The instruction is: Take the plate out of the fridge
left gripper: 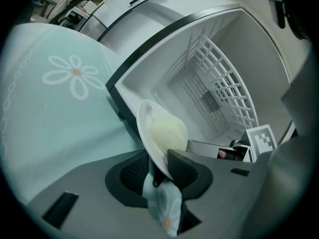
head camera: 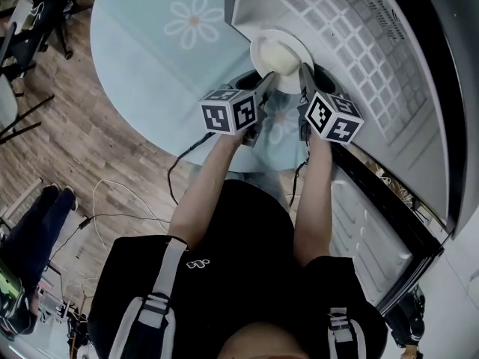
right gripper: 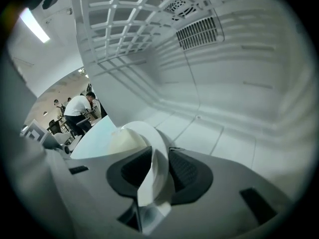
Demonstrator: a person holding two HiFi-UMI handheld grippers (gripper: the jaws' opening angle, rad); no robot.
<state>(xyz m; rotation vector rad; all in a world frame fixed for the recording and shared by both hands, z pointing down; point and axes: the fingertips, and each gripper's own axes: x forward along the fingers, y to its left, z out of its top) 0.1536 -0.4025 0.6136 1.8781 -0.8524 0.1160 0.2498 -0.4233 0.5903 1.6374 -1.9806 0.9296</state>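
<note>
Nearly out: the left tongs [head camera: 265,82] and right tongs [head camera: 303,73] each clamp the rim of the white plate [head camera: 278,53], held at the open fridge's [head camera: 352,43] mouth. By the look of it, only carrying it clear over the bench [head camera: 142,66] remains.

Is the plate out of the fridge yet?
Not yet. Done: the fridge is open. In hand: the left gripper and the right gripper each pinch the rim of the plate. To do: the plate sits at the fridge's mouth, so it must come out over the table.
</note>
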